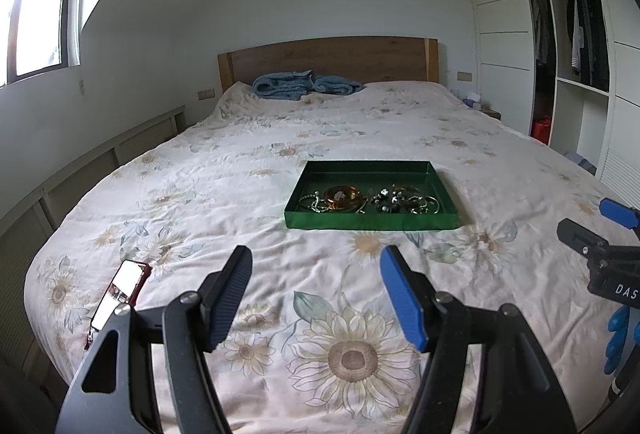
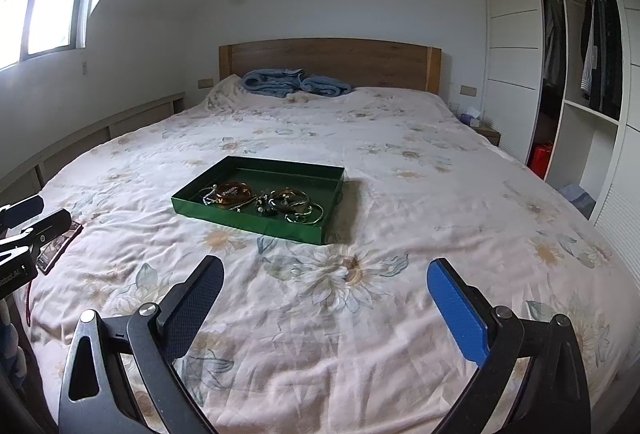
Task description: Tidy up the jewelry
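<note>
Far left of the left gripper (image 1: 316,292), just off its black finger: a phone (image 1: 120,288) lying flat on the floral bedspread (image 1: 224,170), screen glaring, long axis running away toward the headboard. Left gripper itself spread wide, nothing between black finger and blue finger, hovering over the sunflower print.

Straight ahead and slightly right of that gripper, well apart from the fingertips: the green tray (image 1: 370,220), shallow, rectangular, long axis lying crosswise, one long wall facing the gripper. Jewelry bunched along the near half only: silver chain (image 1: 311,201) at the left, amber bangle (image 1: 343,197) beside it, dark bead cluster (image 1: 386,200) next, gold and silver hoops (image 1: 424,205) at the right. Far half of the tray bare green.

From the right gripper (image 2: 325,292), same tray ahead and to the left, turned at an angle, near corner pointing back toward the blue finger. Right gripper also released, fingers wide, gripping nothing.

Beyond the tray, at the wooden headboard (image 1: 328,60): a crumpled blue blanket (image 1: 304,84). Far right: an open wardrobe (image 1: 576,34), clothes hanging.
</note>
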A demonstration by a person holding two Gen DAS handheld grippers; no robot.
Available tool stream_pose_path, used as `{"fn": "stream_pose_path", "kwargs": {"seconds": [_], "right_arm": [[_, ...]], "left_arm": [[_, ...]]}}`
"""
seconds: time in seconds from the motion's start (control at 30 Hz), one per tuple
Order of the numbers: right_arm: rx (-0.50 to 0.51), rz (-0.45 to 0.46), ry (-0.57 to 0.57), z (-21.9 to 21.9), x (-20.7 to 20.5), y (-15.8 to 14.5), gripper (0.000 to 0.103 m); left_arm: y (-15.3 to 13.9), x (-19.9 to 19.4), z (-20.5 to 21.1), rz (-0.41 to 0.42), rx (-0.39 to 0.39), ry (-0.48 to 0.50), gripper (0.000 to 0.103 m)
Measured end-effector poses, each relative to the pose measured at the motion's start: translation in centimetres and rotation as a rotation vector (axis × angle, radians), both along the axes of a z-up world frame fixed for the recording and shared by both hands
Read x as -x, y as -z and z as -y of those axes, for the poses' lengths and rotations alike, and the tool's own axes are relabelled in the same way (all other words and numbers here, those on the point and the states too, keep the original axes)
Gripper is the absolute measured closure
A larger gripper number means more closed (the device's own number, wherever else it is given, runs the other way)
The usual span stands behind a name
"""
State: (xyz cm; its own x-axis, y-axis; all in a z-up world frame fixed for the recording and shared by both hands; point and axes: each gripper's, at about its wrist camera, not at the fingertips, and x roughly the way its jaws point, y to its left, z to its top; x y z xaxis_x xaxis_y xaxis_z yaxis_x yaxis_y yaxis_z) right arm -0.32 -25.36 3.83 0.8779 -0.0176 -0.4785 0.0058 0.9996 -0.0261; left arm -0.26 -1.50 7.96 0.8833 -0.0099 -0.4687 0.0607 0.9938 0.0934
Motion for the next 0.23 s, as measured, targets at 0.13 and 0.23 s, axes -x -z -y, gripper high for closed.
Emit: {"fn": "stream_pose_path", "kwargs": {"seconds": [0.13, 0.23], "right_arm": [[-0.006, -0.002, 0.003, 0.28, -0.26, 0.18, 0.003], [-0.005, -0.006, 0.003, 0.35, -0.49, 0.32, 0.003]], "left_arm": [[0.13, -0.26, 0.1, -0.004, -0.004, -0.002, 0.038], [0.42, -0.59, 0.09, -0.017, -0.003, -0.001, 0.038]]}}
